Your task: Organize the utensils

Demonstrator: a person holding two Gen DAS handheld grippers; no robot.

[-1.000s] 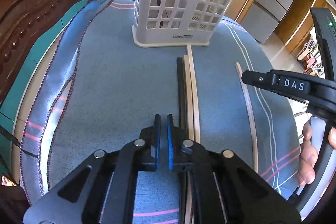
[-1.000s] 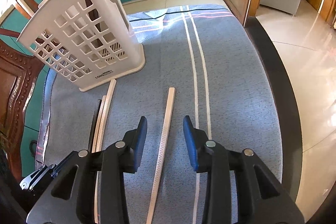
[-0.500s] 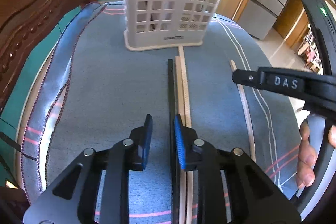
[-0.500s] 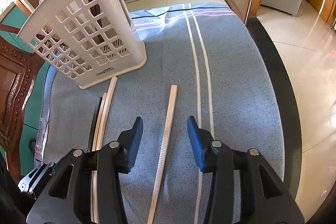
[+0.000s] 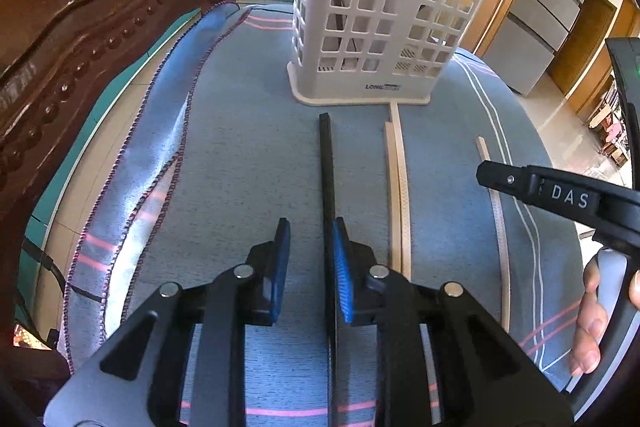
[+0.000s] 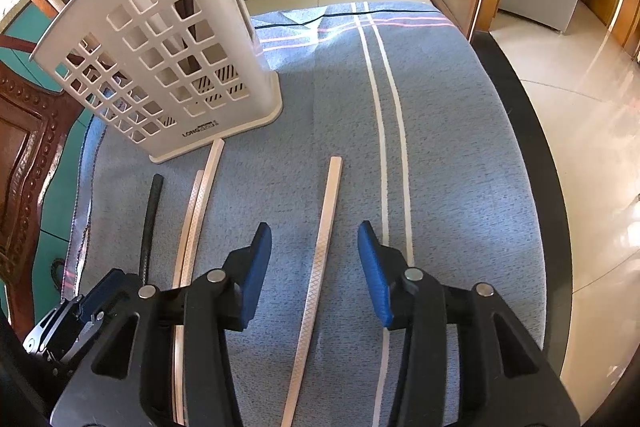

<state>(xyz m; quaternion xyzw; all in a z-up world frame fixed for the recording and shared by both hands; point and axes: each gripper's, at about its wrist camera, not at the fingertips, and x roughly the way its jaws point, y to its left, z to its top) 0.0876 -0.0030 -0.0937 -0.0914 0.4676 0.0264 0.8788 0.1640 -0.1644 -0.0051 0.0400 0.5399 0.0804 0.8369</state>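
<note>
Chopsticks lie on the cloth-covered worktop before the white basket: a black chopstick sits between the narrowly parted left hand-held gripper, unpressed; a pale chopstick between the wider right hand-held gripper.

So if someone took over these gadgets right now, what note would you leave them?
Left hand-held gripper: open, black chopstick lying between its pads, not gripped.
Right hand-held gripper: open over a single pale chopstick.
Two more pale chopsticks lie side by side near the white basket.
Done: some sticks seem to stand in the basket.
Left: four chopsticks on the cloth.
</note>
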